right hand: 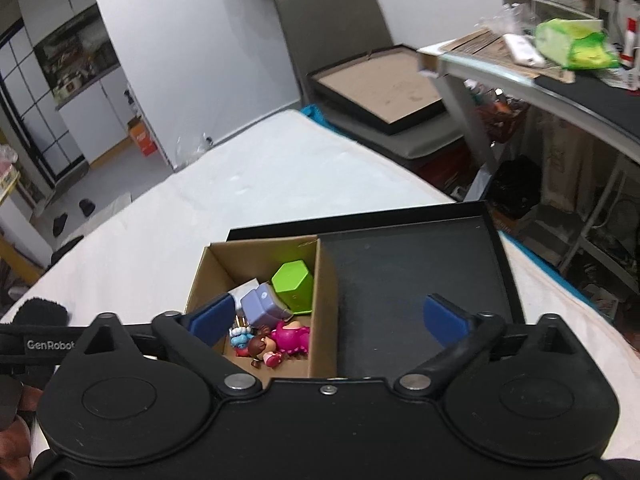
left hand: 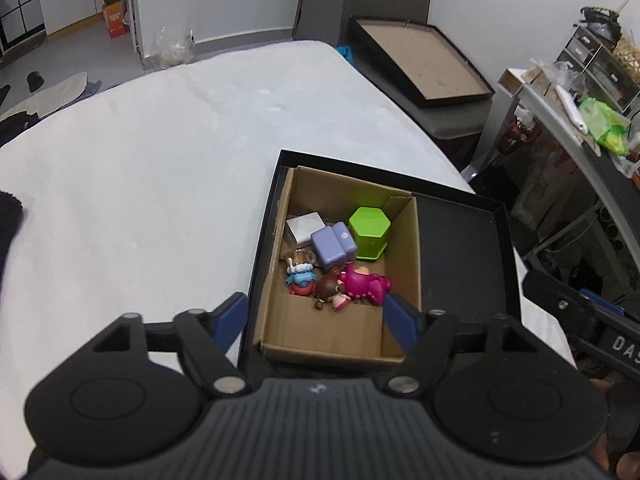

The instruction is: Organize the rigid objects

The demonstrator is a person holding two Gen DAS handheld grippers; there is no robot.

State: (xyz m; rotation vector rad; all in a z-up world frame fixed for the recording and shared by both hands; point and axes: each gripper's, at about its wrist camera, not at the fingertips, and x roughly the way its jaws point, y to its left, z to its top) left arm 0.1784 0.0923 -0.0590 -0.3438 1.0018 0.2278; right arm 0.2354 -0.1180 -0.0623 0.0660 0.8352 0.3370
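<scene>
A brown cardboard box (left hand: 400, 264) stands in the left part of a shallow black tray (left hand: 460, 248) on a white surface. In the box lie a green hexagonal container (left hand: 369, 232), a purple case (left hand: 333, 246), a small white box (left hand: 305, 227), a doll in a pink dress (left hand: 352, 286) and a blue and red figurine (left hand: 301, 280). My left gripper (left hand: 316, 308) hovers open over the box's near end, holding nothing. My right gripper (right hand: 328, 314) is wide open and empty above the box wall (right hand: 324, 320). The doll (right hand: 286, 338) and the green container (right hand: 294, 284) show below it.
The tray's right half (right hand: 400, 280) is bare black. A dark fuzzy cloth (left hand: 8, 220) lies at the left edge of the white surface (left hand: 160, 160). A chair with a black-framed board (left hand: 424, 60) stands behind. A cluttered desk (right hand: 560, 64) is at the right.
</scene>
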